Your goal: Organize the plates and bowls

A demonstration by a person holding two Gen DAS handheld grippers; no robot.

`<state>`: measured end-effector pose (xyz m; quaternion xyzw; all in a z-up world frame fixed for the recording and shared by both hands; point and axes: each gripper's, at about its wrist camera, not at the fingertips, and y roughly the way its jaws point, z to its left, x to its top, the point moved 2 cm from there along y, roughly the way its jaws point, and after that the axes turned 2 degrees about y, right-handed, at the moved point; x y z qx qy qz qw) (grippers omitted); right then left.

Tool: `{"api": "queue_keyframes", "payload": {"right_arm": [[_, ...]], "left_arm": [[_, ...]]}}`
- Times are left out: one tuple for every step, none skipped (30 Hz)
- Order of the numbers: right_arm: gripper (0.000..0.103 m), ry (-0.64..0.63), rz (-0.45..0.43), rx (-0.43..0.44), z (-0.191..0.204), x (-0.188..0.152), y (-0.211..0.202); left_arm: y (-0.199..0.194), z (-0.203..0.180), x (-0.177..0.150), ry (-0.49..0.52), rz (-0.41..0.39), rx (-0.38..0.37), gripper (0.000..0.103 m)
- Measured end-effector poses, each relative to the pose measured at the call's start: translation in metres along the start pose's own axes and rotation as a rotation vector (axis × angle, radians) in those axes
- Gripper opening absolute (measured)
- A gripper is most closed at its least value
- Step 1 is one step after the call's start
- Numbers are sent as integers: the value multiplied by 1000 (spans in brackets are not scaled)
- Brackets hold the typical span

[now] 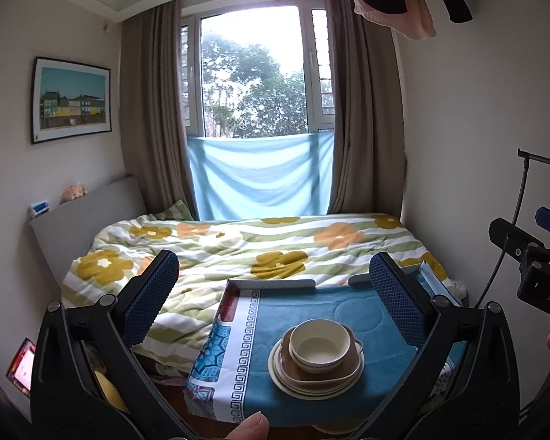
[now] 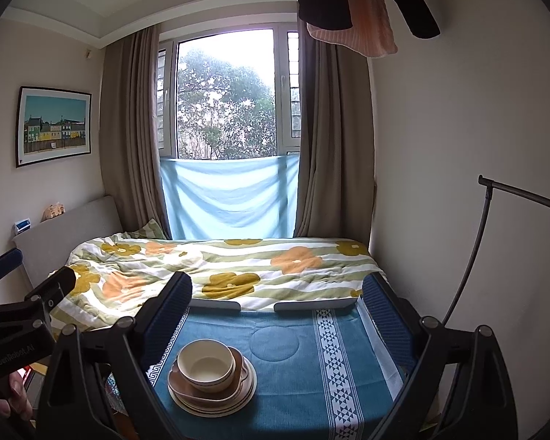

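A cream bowl [image 1: 319, 344] sits nested in a brown dish [image 1: 343, 372] on top of a stack of cream plates [image 1: 286, 377], all on a small table with a blue cloth [image 1: 348, 308]. The same bowl [image 2: 206, 364], brown dish [image 2: 238, 366] and plates [image 2: 216, 407] show in the right wrist view on the cloth [image 2: 311, 366]. My left gripper [image 1: 275, 297] is open and empty, raised above and in front of the stack. My right gripper [image 2: 277, 315] is open and empty, to the right of the stack. Each gripper shows at the edge of the other's view.
A bed with a flowered quilt [image 1: 238, 245] lies behind the table, below a curtained window [image 1: 253, 73]. A dark curved lamp rod [image 2: 495, 220] stands at the right wall. Clothes [image 2: 348, 7] hang overhead.
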<state>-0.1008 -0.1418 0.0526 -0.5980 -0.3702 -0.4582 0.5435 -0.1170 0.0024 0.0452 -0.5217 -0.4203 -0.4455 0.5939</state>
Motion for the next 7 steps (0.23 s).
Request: {"api": "queue_keyframes", "payload": {"right_arm": [[92, -1, -1, -1, 0, 0, 0], [92, -2, 1, -1, 0, 0, 0], [92, 0, 0, -2, 0, 0, 0], [92, 2, 0, -2, 0, 0, 0], [92, 2, 0, -2, -2, 1, 2], [92, 3, 0, -3, -3, 2, 4], [92, 4, 0, -4, -4, 2, 5]], "left_arm": [[0, 1, 0, -4, -4, -3, 103], [0, 1, 1, -7, -9, -9, 103], [0, 1, 1, -9, -16, -14, 103], [0, 1, 2, -9, -21, -13, 103], [1, 1, 3, -8, -24, -10, 103], [1, 1, 3, -7, -25, -9, 103], [3, 0, 3, -5, -24, -9, 103]]}}
